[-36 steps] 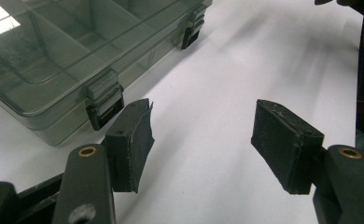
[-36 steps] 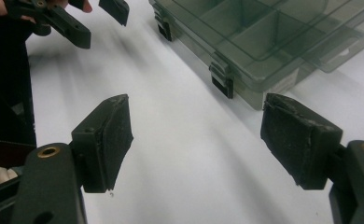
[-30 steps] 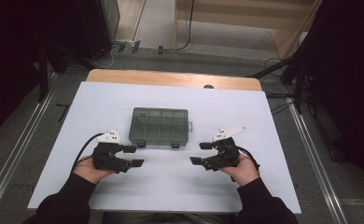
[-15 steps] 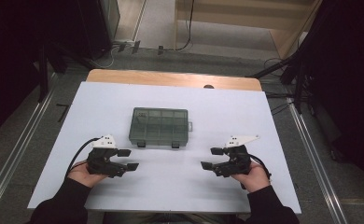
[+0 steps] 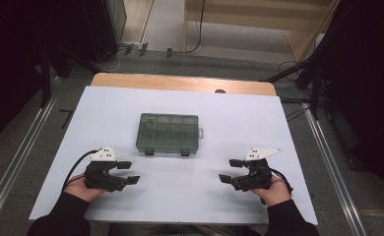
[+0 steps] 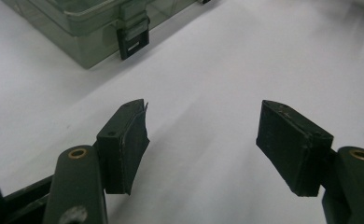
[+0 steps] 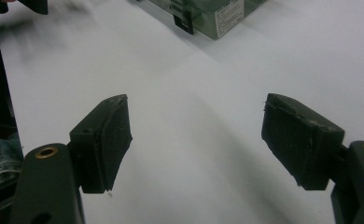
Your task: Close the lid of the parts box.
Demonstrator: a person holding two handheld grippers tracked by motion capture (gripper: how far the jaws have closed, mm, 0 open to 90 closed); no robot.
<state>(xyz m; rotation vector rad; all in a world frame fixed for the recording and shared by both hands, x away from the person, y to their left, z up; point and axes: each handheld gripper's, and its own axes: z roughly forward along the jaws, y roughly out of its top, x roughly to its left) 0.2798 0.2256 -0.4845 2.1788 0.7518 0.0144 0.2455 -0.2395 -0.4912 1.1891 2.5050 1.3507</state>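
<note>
Both grippers sit low at near edge of white table point(image 5: 278, 118), jaws spread wide, holding nothing: left gripper point(image 5: 127, 172) at left, right gripper point(image 5: 231, 170) at right, well apart. Beyond & between them, mid-table, lies the clear green compartment box point(image 5: 169, 133), lid shut, two dark latches facing the person.

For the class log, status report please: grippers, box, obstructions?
Left gripper open, right gripper open, both empty. Translucent green plastic compartment box shut, latched, untouched. White table between them bare.
</note>
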